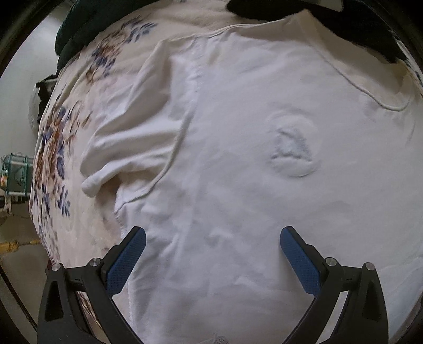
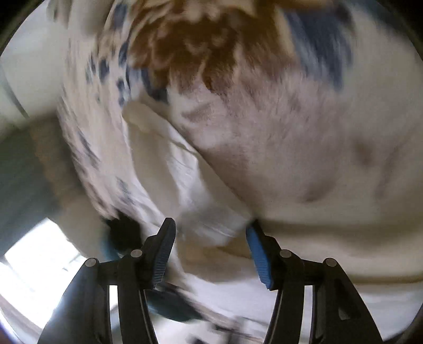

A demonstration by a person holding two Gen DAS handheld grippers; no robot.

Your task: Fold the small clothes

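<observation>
A small white top (image 1: 251, 127) lies spread flat on a floral blanket (image 1: 55, 148), with one sleeve (image 1: 124, 148) bunched at the left and a faint round print in the middle. My left gripper (image 1: 212, 232) is open just above the garment's near part, with nothing between its blue pads (image 1: 127, 262). The right wrist view is blurred by motion. My right gripper (image 2: 211, 225) is open, and a strip of white cloth (image 2: 185, 180) runs up from between its fingers; I cannot tell if they touch it.
A dark green cloth (image 1: 79, 23) lies at the blanket's far left edge and a black item (image 1: 357, 23) at the far right. The blanket's edge drops to the floor (image 1: 15, 238) on the left. The blanket's brown and blue flowers (image 2: 201, 45) fill the right wrist view.
</observation>
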